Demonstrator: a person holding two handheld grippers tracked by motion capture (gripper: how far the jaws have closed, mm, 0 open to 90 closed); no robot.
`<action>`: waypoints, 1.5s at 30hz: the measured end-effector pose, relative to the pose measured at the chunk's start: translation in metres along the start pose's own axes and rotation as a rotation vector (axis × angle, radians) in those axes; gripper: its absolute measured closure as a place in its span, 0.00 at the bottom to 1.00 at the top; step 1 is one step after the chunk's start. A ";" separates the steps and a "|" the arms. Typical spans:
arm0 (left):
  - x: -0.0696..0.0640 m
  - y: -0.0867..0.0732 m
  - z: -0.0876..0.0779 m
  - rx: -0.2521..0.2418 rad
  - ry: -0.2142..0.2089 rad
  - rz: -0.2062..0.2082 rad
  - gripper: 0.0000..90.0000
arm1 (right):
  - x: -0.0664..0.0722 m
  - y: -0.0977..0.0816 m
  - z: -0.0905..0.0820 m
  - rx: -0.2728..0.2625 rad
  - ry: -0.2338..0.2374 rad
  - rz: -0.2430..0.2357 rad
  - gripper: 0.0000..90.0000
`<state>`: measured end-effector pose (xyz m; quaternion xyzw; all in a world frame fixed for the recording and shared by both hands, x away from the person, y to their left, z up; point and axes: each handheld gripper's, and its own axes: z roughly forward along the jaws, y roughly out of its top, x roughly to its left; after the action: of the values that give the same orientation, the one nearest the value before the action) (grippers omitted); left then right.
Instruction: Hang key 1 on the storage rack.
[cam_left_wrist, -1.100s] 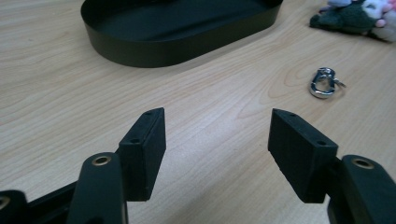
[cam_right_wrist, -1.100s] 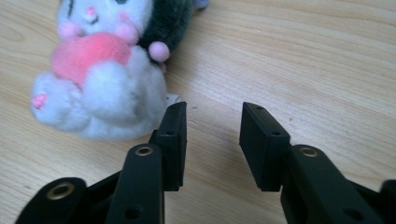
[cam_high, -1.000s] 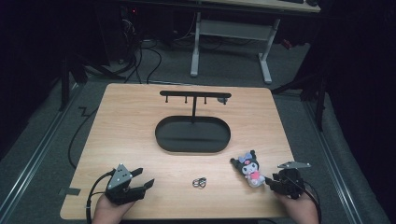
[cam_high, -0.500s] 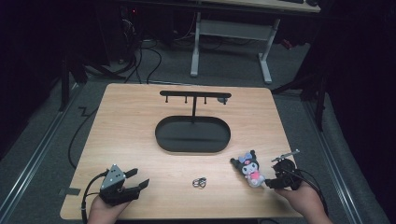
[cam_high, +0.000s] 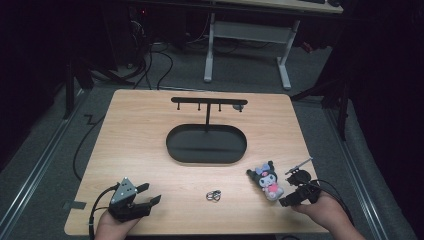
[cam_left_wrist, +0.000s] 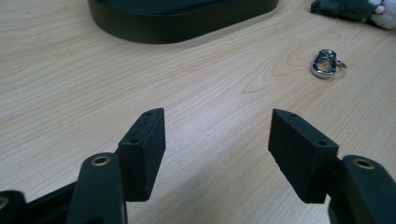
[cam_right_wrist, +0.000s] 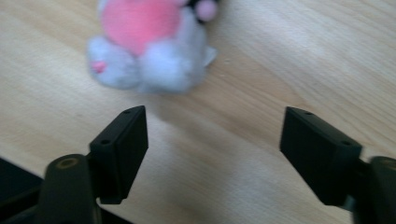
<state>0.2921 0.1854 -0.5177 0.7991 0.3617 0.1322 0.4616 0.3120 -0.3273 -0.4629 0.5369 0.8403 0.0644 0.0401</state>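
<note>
A small plush toy (cam_high: 267, 181) with a black head, white body and pink front lies on the wooden table (cam_high: 150, 130) at the near right. My right gripper (cam_high: 292, 187) sits just to its right. In the right gripper view the right gripper (cam_right_wrist: 215, 121) is open, its jaws have just been opening, and only bare wood lies between them, with the plush toy (cam_right_wrist: 149, 42) just beyond their tips. My left gripper (cam_high: 150, 195) rests open at the near left. In its own view the left gripper (cam_left_wrist: 217, 126) holds nothing. A metal clasp (cam_left_wrist: 327, 64) lies ahead of it on the right.
A black stand with an oval base (cam_high: 206, 145) and a bar of hooks (cam_high: 207, 102) stands mid-table. The metal clasp (cam_high: 214, 195) lies between the two grippers near the front edge. Cables trail off the table's left side. A desk frame (cam_high: 245, 55) stands beyond the table.
My right gripper's jaws stand wider than before, and it has lifted slightly beside the plush toy. The toy, the clasp and my left gripper have kept their places.
</note>
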 end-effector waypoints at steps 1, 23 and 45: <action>0.000 0.000 0.000 0.000 0.000 0.000 0.41 | 0.000 0.000 0.000 0.000 0.000 0.000 0.21; -0.001 -0.002 -0.001 0.012 -0.009 0.009 0.41 | 0.028 0.036 0.010 -0.007 -0.017 -0.037 0.01; -0.004 0.000 0.001 0.019 -0.019 0.026 0.41 | 0.027 0.039 0.030 -0.009 -0.031 0.012 0.24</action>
<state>0.2895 0.1817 -0.5176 0.8091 0.3483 0.1272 0.4559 0.3396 -0.2842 -0.4863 0.5428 0.8359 0.0601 0.0550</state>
